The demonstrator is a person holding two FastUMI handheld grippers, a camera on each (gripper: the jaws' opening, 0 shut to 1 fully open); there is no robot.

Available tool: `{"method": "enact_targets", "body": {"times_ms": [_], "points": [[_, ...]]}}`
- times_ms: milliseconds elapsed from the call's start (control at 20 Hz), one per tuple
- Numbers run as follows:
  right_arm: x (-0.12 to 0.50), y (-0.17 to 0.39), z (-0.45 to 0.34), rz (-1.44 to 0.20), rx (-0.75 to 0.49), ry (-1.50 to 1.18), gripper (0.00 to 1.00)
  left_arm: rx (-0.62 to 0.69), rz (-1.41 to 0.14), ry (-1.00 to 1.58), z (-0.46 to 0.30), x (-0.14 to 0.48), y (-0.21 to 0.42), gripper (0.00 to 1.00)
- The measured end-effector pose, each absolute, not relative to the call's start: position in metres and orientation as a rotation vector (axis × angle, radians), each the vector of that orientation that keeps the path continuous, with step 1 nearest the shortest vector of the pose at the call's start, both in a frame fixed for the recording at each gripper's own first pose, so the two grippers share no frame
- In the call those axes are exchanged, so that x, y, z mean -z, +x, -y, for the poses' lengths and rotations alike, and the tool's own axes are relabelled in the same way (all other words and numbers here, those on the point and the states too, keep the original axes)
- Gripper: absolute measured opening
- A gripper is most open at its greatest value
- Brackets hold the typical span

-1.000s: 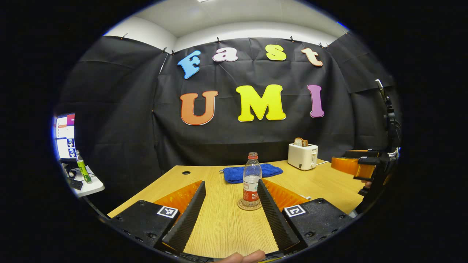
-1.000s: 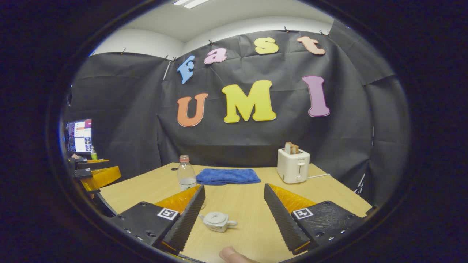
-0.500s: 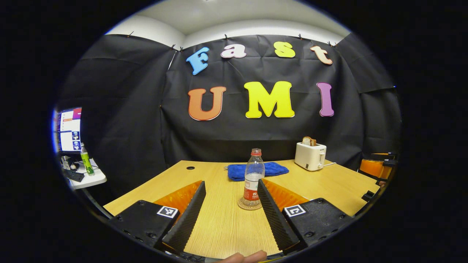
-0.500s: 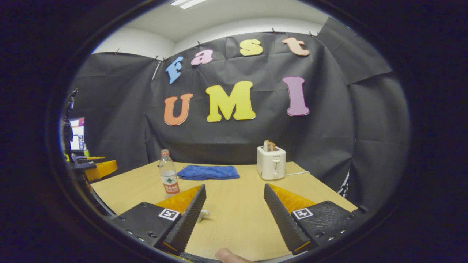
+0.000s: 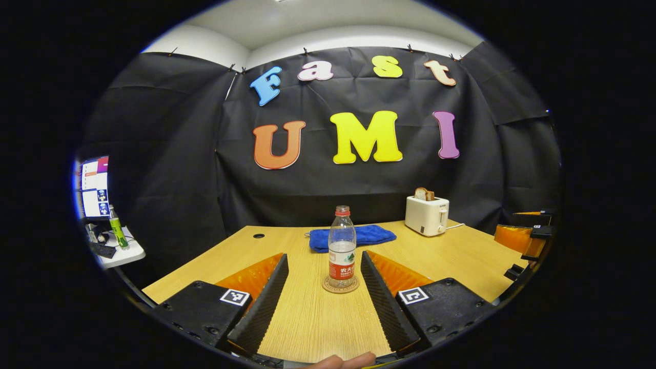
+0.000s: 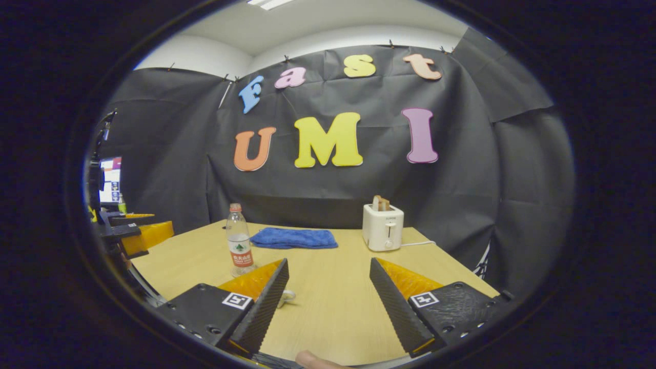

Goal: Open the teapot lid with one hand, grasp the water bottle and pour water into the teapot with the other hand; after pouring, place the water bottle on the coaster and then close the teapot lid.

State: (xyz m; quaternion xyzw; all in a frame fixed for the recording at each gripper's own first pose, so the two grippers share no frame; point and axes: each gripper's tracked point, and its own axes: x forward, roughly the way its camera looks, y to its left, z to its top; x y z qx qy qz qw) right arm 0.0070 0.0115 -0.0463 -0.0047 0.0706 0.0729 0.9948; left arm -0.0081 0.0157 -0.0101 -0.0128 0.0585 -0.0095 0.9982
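With both hand-held grippers spread and empty, the water bottle (image 5: 342, 246) on its coaster (image 5: 340, 285) should be centred between the left hand-held gripper (image 5: 323, 297) fingers before closing.

No legible text; the water bottle (image 5: 342, 246) label is too small.

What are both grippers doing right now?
Left gripper: open, empty, jaws facing the bottle.
Right gripper: open, empty, over the table.
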Motion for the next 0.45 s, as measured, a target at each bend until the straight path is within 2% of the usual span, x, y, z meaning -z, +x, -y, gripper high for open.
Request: {"method": "enact_targets", "body": {"times_ms": [150, 250, 300, 350, 450], "points": [[0.0449, 0.0062, -0.0106, -0.136, -0.142, -0.011, 0.96, 0.015, -0.110, -0.029, -0.0165, 0.0063, -0.0107, 0.90], [0.0450, 0.0059, -0.0081, -0.134, -0.139, -0.010, 0.92, 0.016, -0.097, -0.034, -0.0172, 0.0020, -0.0130, 0.90], [0.0454, 0.0061, -0.0081, -0.138, -0.140, -0.007, 0.96, 0.017, -0.093, -0.036, -0.0173, 0.0009, -0.0132, 0.89], [0.0464, 0.0058, -0.0092, -0.142, -0.144, 0.000, 0.92, 0.020, -0.091, -0.038, -0.0173, 0.0005, -0.0127, 0.89], [0.0478, 0.0065, -0.0080, -0.148, -0.144, 0.005, 0.96, 0.034, -0.095, -0.052, -0.0154, 0.0013, -0.0136, 0.89]]}}
